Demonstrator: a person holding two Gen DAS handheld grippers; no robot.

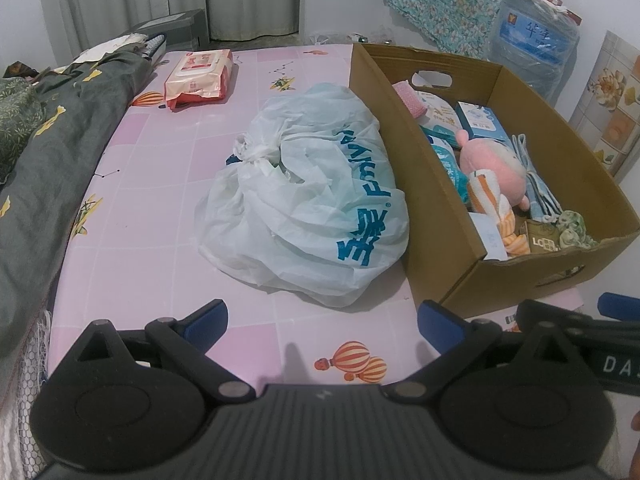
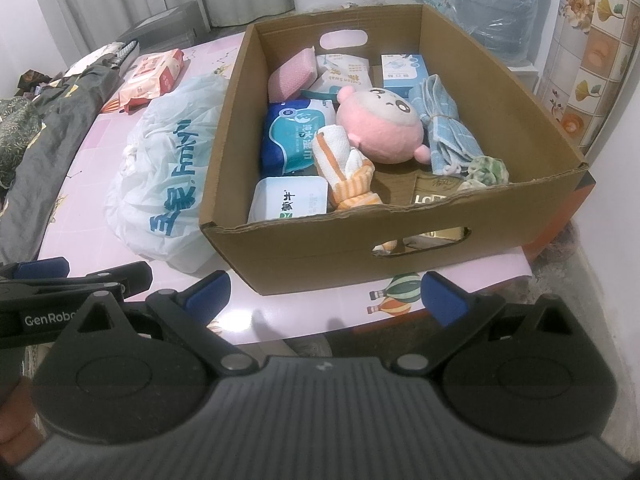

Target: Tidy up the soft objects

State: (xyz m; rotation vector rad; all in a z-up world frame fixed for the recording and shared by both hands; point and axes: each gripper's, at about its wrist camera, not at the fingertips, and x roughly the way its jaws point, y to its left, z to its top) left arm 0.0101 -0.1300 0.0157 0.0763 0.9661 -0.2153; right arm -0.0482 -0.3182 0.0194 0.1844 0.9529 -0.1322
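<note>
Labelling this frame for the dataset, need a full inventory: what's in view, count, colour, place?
box: 1, brown cardboard, on the table, right
plush: 1, pink, in box, centre
sponge: 1, pink, in box, far left
wipes: 1, blue pack, in box, left
orange cloth: 1, orange-white, in box, beside plush
blue cloth: 1, light blue, in box, right
bag: 1, white, blue print, left of box
red pack: 1, red-white, far side of table
table: 1, pink patterned cover
blanket: 1, dark grey, left edge
water jug: 1, blue, behind box
left gripper: open, empty
right gripper: open, empty
</note>
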